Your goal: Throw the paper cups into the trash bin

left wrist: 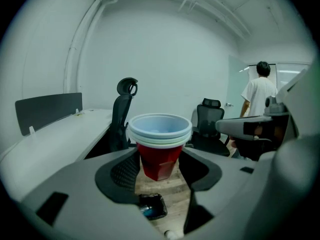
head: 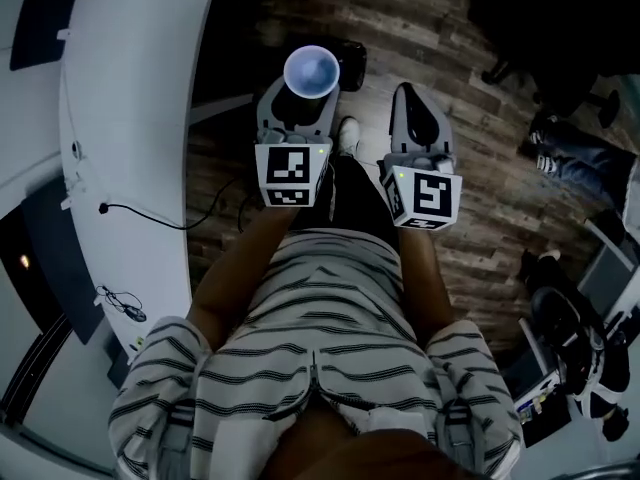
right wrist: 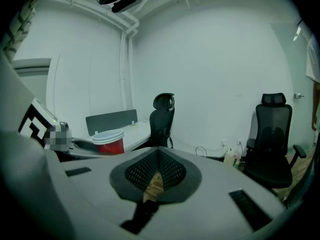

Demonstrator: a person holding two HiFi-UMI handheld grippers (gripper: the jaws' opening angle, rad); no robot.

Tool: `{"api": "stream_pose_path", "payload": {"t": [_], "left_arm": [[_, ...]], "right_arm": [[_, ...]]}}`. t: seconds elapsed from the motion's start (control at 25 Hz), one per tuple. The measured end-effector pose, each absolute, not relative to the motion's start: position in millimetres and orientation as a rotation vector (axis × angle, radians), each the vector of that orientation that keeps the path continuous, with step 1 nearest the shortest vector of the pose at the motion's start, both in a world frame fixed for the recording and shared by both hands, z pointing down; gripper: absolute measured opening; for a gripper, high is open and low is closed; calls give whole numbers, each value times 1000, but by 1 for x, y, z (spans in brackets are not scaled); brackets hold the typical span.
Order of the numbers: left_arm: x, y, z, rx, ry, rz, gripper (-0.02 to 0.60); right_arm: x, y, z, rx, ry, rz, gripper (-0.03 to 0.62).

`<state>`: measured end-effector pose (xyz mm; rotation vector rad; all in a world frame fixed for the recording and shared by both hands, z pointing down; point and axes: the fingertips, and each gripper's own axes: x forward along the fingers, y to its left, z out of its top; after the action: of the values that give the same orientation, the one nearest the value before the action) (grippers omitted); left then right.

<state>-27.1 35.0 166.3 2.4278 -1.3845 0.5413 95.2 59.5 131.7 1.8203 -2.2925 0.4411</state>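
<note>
A stack of paper cups (head: 311, 70), red outside with white rims, stands upright between the jaws of my left gripper (head: 300, 93), which is shut on the red wall of the stack (left wrist: 160, 156). On the wooden floor right behind and below the cups sits a small dark trash bin (head: 348, 63), which shows as a dark open box (left wrist: 151, 206) under the jaws in the left gripper view. My right gripper (head: 416, 108) hangs beside the left one, jaws shut with nothing between them (right wrist: 156, 176). The held cups (right wrist: 108, 141) show at its left.
A long white desk (head: 130, 118) with a black cable runs along the left. Black office chairs (right wrist: 272, 139) stand by the far wall. A person in a white shirt (left wrist: 260, 91) stands at the back right; someone's legs (head: 575, 158) are at the right.
</note>
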Motion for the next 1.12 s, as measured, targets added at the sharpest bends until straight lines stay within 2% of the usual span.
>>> {"api": "stream_pose_path", "payload": {"t": [1.12], "left_arm": [[-25,-6,362,2216,-1294,683,262]], "right_arm": [[88,29,286,1723,-2191,627,9]]}}
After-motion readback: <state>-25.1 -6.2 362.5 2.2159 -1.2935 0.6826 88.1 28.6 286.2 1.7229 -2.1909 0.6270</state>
